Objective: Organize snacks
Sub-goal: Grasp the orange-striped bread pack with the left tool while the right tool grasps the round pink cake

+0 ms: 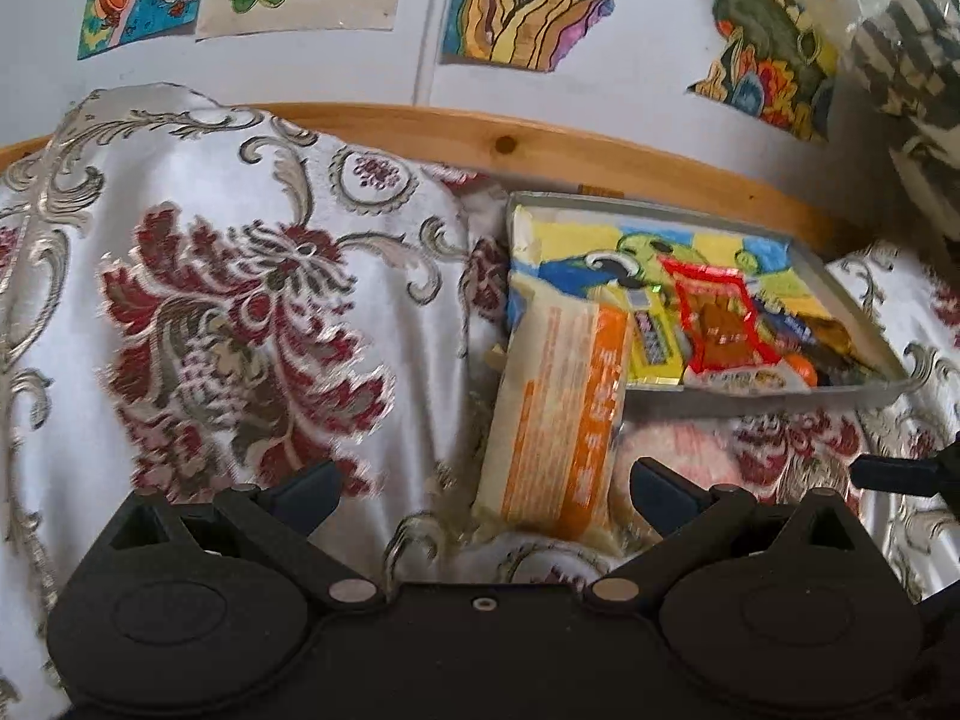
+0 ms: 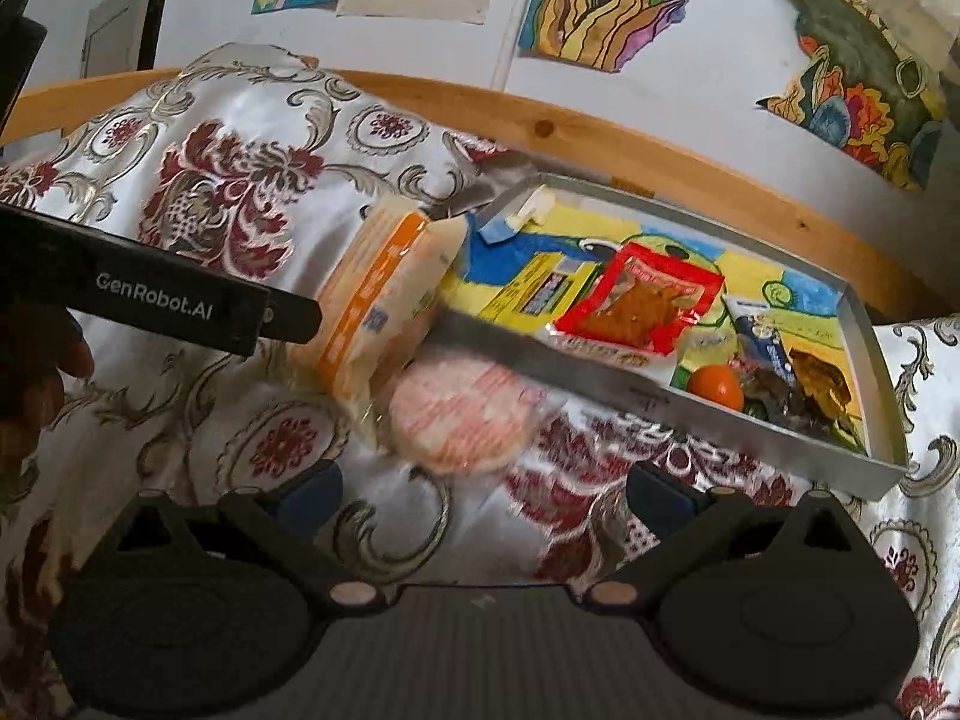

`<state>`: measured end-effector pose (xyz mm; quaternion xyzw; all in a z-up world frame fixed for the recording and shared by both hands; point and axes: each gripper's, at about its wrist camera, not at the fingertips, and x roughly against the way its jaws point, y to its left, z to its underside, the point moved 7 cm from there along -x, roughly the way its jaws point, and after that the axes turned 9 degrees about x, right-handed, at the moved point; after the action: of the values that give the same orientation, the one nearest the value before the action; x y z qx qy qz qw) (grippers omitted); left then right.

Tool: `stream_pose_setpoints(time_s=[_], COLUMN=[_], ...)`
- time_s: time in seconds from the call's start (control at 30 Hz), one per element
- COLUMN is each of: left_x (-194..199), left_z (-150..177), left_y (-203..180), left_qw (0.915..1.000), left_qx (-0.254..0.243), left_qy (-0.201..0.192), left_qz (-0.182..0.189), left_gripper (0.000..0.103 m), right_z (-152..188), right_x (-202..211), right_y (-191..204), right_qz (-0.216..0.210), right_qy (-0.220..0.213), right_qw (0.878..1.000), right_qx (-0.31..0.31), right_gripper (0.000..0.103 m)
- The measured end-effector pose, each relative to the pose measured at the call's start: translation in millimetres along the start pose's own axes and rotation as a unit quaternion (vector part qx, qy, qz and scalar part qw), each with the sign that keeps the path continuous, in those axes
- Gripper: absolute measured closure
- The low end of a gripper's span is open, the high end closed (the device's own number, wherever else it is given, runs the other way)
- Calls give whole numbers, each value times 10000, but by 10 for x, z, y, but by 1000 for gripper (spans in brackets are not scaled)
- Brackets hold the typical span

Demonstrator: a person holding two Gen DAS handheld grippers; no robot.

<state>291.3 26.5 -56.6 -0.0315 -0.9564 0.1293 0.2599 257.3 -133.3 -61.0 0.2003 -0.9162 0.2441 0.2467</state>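
left claw (image 1: 483,489) w/ fingers spread wide, nothing between them, levelled low over the white-and-maroon floral brocade bedcover (image 1: 240,300), aimed at a cream-and-orange plastic snack pack (image 1: 558,414) propped on the near wall of a shallow grey metal tray (image 2: 600,381). right claw (image 2: 483,492) likewise released, hovering above a round pink-striped wrapped snack (image 2: 459,414) lying on the cover just beside the tray. red sachet (image 2: 639,300) & small orange ball (image 2: 714,387) sit inside tray.
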Motion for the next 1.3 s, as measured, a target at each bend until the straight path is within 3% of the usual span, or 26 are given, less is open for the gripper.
stream_pose_setpoints(time_s=[0.27,1.07,1.23,1.3], left_x=[-252,-529,-554,-561], left_z=[-74,-106,-92,-84], left_y=[-82,-137,-159,-169], left_qw=[9991,9987,9981,9976], left_qx=[-96,-295,-330,-343], left_qy=[-48,11,62,90], left_qz=[401,404,512,587], left_gripper=[1,1,2,11], right_z=[-42,-119,-123,-129], right_x=[-291,-750,-765,-764], right_y=[-84,-73,-68,-52], right_qz=[-111,-490,-569,-596], right_qy=[-23,-153,-207,-230], right_qw=[9999,9987,9981,9979], right_qx=[120,0,-109,-96], right_gripper=[0,0,8,14])
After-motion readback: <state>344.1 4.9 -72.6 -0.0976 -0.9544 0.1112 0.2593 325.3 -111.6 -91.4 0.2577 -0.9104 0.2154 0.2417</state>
